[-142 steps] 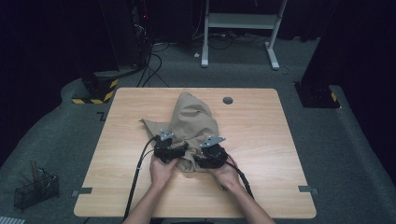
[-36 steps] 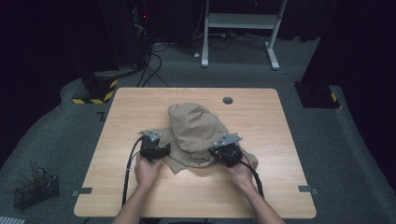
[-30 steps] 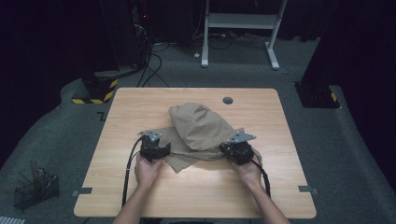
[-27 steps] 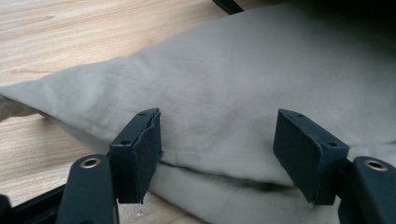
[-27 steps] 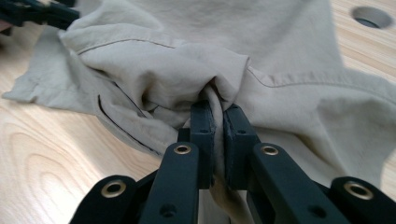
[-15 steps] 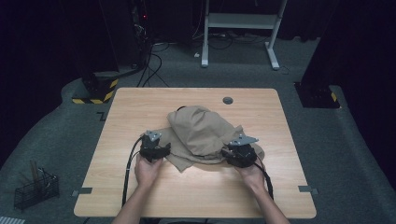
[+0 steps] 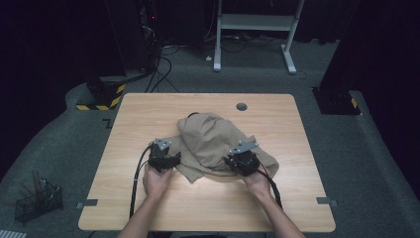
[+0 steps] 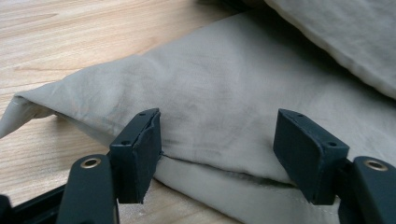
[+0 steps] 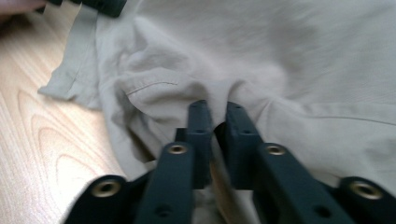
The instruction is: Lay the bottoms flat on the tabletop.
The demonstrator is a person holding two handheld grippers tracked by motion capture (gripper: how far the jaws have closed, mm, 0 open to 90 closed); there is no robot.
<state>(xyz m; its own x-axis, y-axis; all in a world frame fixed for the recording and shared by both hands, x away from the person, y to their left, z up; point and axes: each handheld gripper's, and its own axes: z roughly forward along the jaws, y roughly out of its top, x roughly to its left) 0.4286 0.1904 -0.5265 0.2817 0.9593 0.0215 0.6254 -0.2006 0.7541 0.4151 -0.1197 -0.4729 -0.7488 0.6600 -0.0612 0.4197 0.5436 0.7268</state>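
A crumpled beige cloth [image 7: 213, 144] lies on the wooden counter [image 7: 148, 114], a little toward six o'clock of the counter's middle, heaped highest toward twelve o'clock and spreading flat toward the person. One flat corner reaches out toward four o'clock, and a hemmed edge runs along the side nearest the person.

The right tool [image 7: 236, 162] sits at the cloth's five o'clock edge. In the right gripper view [image 9: 215, 112] its jaws have just been closing and stand almost together, with a pinched fold of the cloth [image 9: 261, 56] gathered between the tips, so it grips the fabric. Wrinkles fan out from that pinch toward twelve o'clock.

The left tool [image 7: 169, 161] rests at the cloth's eight o'clock edge, on the counter beside the hem. In the left gripper view [image 8: 217, 135] its jaws stand wide apart; a layered edge of the cloth [image 8: 210, 88] lies between them, and the pads do not press on it, so this tool is open.

The person's left hand [image 7: 156, 181] and right hand [image 7: 257, 182] hold the tools from six o'clock, forearms coming in from the bottom of the high view. A black cable [image 7: 134, 183] trails from the left tool toward the counter's near edge.

A small round grommet hole [image 7: 241, 106] sits in the counter at twelve o'clock of the cloth, apart from it. Off the counter, at eight o'clock on the grey floor [image 7: 74, 148], stands a wire basket [image 7: 37, 201].
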